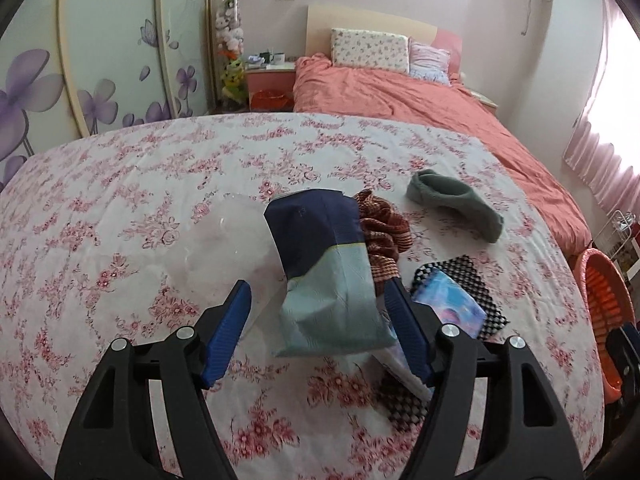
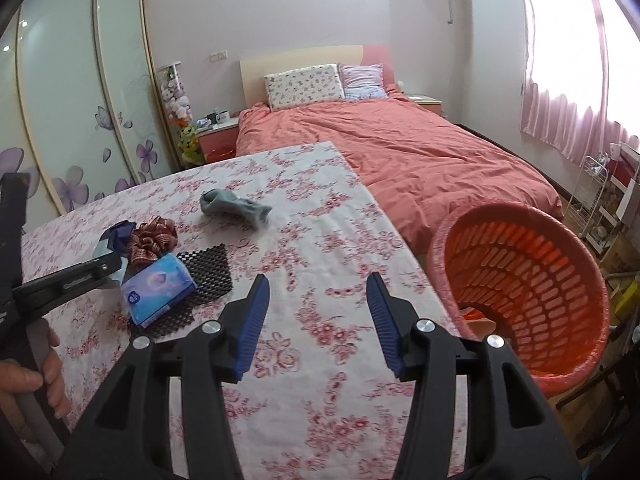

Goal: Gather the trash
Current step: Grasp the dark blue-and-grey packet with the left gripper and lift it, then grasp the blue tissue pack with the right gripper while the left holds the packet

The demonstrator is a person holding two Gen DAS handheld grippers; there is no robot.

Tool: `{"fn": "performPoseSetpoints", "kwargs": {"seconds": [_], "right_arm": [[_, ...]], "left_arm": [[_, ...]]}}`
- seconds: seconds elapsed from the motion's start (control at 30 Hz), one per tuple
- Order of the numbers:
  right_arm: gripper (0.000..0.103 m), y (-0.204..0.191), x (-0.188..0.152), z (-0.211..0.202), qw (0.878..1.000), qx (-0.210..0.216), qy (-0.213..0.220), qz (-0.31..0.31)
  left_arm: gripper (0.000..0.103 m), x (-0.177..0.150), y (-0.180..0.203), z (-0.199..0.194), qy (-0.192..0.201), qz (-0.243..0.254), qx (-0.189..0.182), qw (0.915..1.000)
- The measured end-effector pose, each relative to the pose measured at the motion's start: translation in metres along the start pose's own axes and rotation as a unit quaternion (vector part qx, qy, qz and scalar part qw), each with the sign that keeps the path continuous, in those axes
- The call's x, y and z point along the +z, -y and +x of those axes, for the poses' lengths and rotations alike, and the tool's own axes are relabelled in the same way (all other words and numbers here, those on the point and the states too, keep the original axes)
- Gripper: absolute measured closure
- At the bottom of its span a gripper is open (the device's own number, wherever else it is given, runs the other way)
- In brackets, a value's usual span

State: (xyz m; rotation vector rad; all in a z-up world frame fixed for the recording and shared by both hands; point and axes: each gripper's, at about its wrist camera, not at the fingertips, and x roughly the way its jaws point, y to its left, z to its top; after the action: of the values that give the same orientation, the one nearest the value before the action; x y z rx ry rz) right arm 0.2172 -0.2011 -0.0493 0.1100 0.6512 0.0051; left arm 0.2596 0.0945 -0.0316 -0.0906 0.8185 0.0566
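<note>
Wrapper (image 1: 328, 276), blue over teal, is sitting on the table (image 1: 120, 200) right of centre, standing up between the left gripper (image 1: 316, 286) fingers. Fingers are standing apart: one pad is lying at the wrapper's edge, the other is showing a gap. Can't tell if it's actually gripping. Something clear and plastic (image 1: 228, 236) is lying just left of the wrapper, outline too faint to name.

Red-brown scrunchie (image 1: 384, 232) is touching the wrapper's far side. Tissue pack (image 1: 448, 300) is resting on a black mesh mat (image 1: 476, 276) just beside it. Grey sock (image 1: 452, 204) is lying further back, apart from the rest.

Right gripper (image 2: 318, 280) is hanging over bare floral cloth near the table's right edge, fingers apart, nothing between them. Orange basket (image 2: 540, 272) is sitting off that edge, tilted toward the table. A hand (image 2: 44, 376) is holding the left gripper's handle. Bed (image 2: 420, 152) is sitting beyond the table.
</note>
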Motion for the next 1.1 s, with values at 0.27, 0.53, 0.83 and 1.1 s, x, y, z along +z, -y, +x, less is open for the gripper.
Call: {"fn": "performPoseSetpoints", "kwargs": {"seconds": [0.27, 0.53, 0.83, 1.1], "right_arm": [[0.053, -0.022, -0.004, 0.007, 1.000, 0.010, -0.006, -0.019], [0.053, -0.042, -0.002, 0.006, 0.999, 0.024, -0.008, -0.032], [0.048, -0.100, 0.000, 0.020, 0.996, 0.071, -0.027, -0.051], [0.040, -0.156, 0.001, 0.052, 0.994, 0.062, -0.062, -0.064]], "left_arm": [[0.060, 0.000, -0.008, 0.004, -0.001, -0.006, -0.011, 0.9999], [0.060, -0.002, -0.025, -0.026, 0.031, -0.012, -0.025, 0.9991], [0.060, 0.000, -0.062, -0.058, 0.062, -0.026, -0.012, 0.9977], [0.060, -0.001, -0.094, -0.071, 0.070, -0.038, 0.009, 0.9968]]}}
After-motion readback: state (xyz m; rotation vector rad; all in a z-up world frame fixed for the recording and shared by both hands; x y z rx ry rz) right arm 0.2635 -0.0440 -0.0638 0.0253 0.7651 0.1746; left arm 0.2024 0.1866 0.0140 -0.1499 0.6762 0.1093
